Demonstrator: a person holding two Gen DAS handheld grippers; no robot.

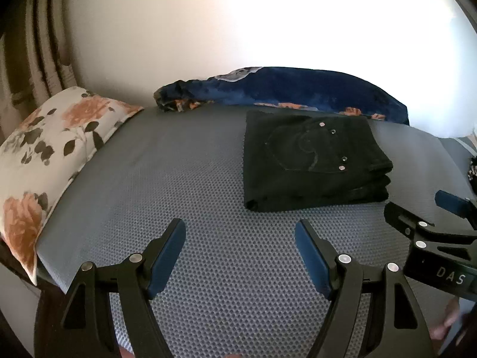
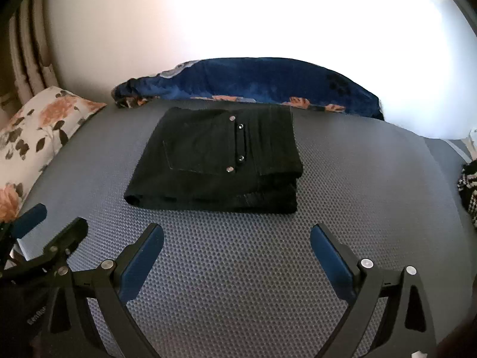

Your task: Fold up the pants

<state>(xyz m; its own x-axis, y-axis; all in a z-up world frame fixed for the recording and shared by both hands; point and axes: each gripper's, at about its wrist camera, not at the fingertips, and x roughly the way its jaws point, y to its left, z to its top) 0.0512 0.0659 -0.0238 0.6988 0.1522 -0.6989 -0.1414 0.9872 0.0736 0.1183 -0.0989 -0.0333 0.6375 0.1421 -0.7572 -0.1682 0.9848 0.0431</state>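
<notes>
Black pants lie folded into a thick rectangle on the grey mesh mattress, a back pocket with metal rivets facing up. They also show in the right wrist view. My left gripper is open and empty, above the mattress, in front of and left of the pants. My right gripper is open and empty, just in front of the pants. Each gripper shows at the edge of the other's view: the right one, the left one.
A floral pillow lies at the left edge of the mattress. A dark blue floral blanket is bunched along the wall behind the pants. A black-and-white patterned cloth sits at the right edge. Curtains hang at the far left.
</notes>
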